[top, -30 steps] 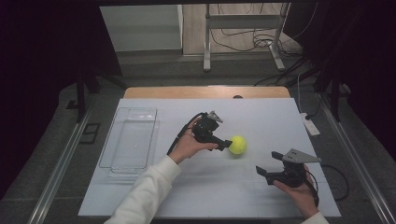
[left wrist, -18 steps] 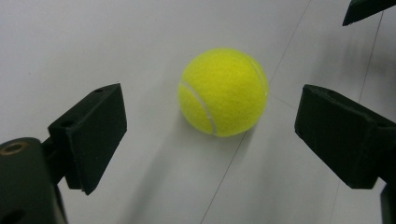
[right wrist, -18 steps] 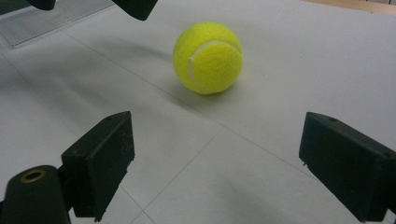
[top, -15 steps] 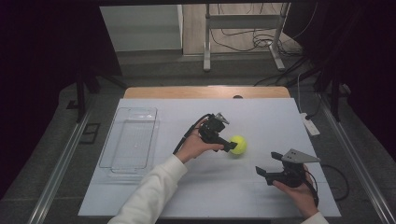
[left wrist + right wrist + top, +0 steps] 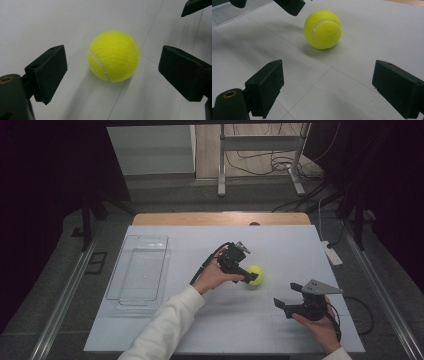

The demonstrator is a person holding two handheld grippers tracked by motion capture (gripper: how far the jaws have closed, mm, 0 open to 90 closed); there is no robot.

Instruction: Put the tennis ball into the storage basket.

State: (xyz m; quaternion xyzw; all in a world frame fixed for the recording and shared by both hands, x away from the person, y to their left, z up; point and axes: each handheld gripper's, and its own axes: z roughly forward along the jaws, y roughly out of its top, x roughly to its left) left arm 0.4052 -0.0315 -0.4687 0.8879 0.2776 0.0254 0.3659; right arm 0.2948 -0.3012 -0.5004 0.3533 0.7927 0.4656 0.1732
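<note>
1. The table (image 5: 165, 330) has a white top that carries everything, with a strip of bare wood along its far edge.
2. A clear plastic tray (image 5: 141, 270) lies on the table well off to the left of the left claw, away from both hands.
3. The person's left hand (image 5: 212, 276), in a white sleeve, holds the left claw (image 5: 250, 276) near the middle of the table, angled down toward the ball.
4. The left claw's jaws are spread wide. In the left gripper view the claw (image 5: 112, 72) has one jaw on each side of the ball, with a gap on both sides, so neither touches it.
5. The right hand (image 5: 320, 325) holds the right claw (image 5: 287, 295) to the right of the left claw and nearer the person. Its jaws are spread too, with nothing between them; in the right gripper view the claw (image 5: 327, 92) points at the ball from some way back.
6. The yellow tennis ball (image 5: 256, 275) sits on the table between the left claw's jaw tips. It shows in the left gripper view (image 5: 113, 56) and in the right gripper view (image 5: 323, 29).
</note>
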